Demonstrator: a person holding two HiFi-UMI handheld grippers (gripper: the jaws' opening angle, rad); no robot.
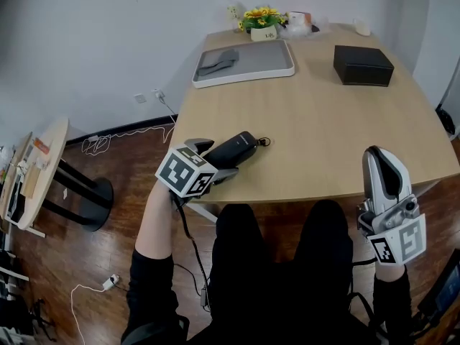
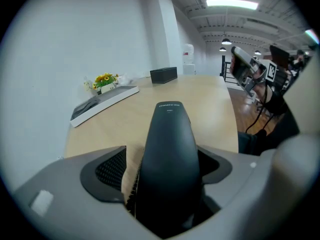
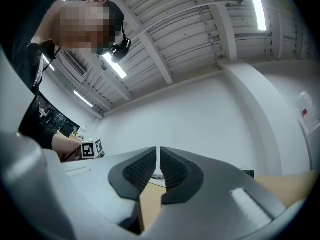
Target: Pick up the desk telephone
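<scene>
Clamping the telephone (image 1: 236, 147), the left tool (image 1: 215, 162) sits at a seemingly wooden desk (image 1: 323, 121).

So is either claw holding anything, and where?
The left claw grips the black telephone handset by its near end; the right claw is shut and empty.

Pale wooden surface (image 1: 323, 121), rounded corners, against plain white wall (image 1: 93, 34). Dark glossy plank floor (image 1: 93, 264); white cables (image 1: 118, 135) trailing below wall socket (image 1: 141, 98). Small round side table (image 1: 50, 157) on black pedestal at left. Ribbed white ceiling (image 3: 190, 29), fluorescent strip lights (image 3: 256, 4) lit.
</scene>
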